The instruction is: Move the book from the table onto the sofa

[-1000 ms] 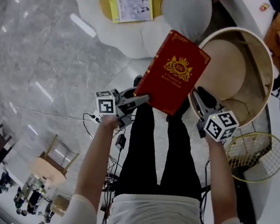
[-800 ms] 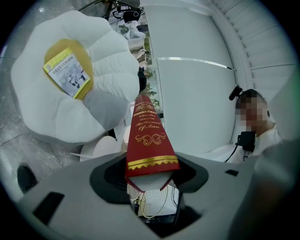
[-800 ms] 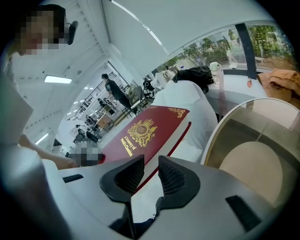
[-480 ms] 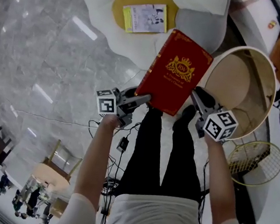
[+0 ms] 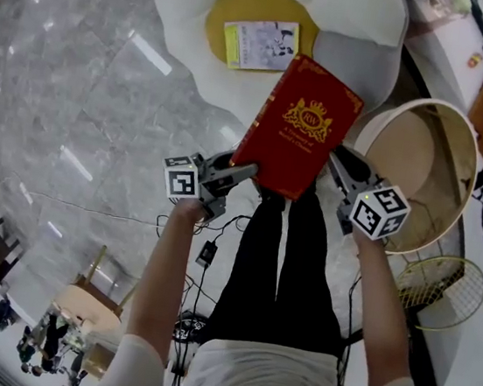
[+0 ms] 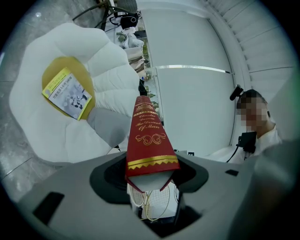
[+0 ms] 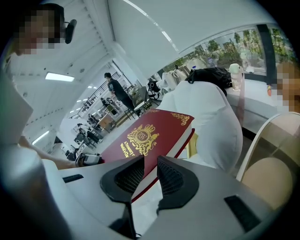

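A red hardcover book (image 5: 299, 126) with a gold crest hangs in the air between both grippers, over the person's legs. My left gripper (image 5: 246, 173) is shut on its lower left edge; in the left gripper view the red spine (image 6: 146, 140) stands clamped between the jaws of that gripper (image 6: 152, 172). My right gripper (image 5: 338, 161) is shut on the book's lower right corner, and in the right gripper view its jaws (image 7: 149, 174) pinch the cover (image 7: 150, 136). The white flower-shaped sofa (image 5: 193, 22) with a yellow centre lies just beyond the book.
A yellow-edged magazine (image 5: 261, 44) lies on the sofa's yellow seat, next to a grey cushion (image 5: 358, 55). A round beige table (image 5: 421, 167) stands at the right, with a gold wire basket (image 5: 441, 289) below it. Grey marble floor (image 5: 77, 104) spreads to the left.
The sofa and magazine have slid lower in the head view, nearer to the book. The round table has drifted right and down. Both grippers keep the same hold on the book.
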`<state>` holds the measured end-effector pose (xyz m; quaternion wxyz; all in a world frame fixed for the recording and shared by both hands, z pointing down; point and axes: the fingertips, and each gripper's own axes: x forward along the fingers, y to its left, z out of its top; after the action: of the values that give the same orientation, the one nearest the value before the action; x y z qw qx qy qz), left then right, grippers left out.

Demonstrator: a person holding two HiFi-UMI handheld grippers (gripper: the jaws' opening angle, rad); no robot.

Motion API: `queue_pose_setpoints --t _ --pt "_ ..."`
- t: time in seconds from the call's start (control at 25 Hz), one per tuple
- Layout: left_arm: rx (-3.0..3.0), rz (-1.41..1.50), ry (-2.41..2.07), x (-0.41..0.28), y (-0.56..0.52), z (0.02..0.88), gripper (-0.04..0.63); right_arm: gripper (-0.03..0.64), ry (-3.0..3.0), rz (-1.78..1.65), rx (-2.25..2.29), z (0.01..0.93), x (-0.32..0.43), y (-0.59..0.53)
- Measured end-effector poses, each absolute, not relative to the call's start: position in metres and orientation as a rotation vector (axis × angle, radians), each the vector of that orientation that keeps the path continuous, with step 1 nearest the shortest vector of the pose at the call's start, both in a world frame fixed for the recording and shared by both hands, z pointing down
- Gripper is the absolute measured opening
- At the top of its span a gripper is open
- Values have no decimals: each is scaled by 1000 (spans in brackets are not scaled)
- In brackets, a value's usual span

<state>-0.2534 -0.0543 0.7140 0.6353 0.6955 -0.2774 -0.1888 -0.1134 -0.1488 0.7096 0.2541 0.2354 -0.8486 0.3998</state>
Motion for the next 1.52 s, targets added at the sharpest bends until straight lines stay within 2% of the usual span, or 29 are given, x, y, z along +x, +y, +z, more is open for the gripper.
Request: queue_pose_setpoints --t 0.6,1.32,1.52 --pt "1488 -608 -795 -241 -95 783 239 101 -2283 1030 440 785 -119 -199" --pt "1407 -628 -903 -265 -176 895 239 101 -2230 992 321 876 -147 -272" --pt "1350 -656 -952 -295 -207 927 239 101 -2221 1005 332 891 -165 -281"
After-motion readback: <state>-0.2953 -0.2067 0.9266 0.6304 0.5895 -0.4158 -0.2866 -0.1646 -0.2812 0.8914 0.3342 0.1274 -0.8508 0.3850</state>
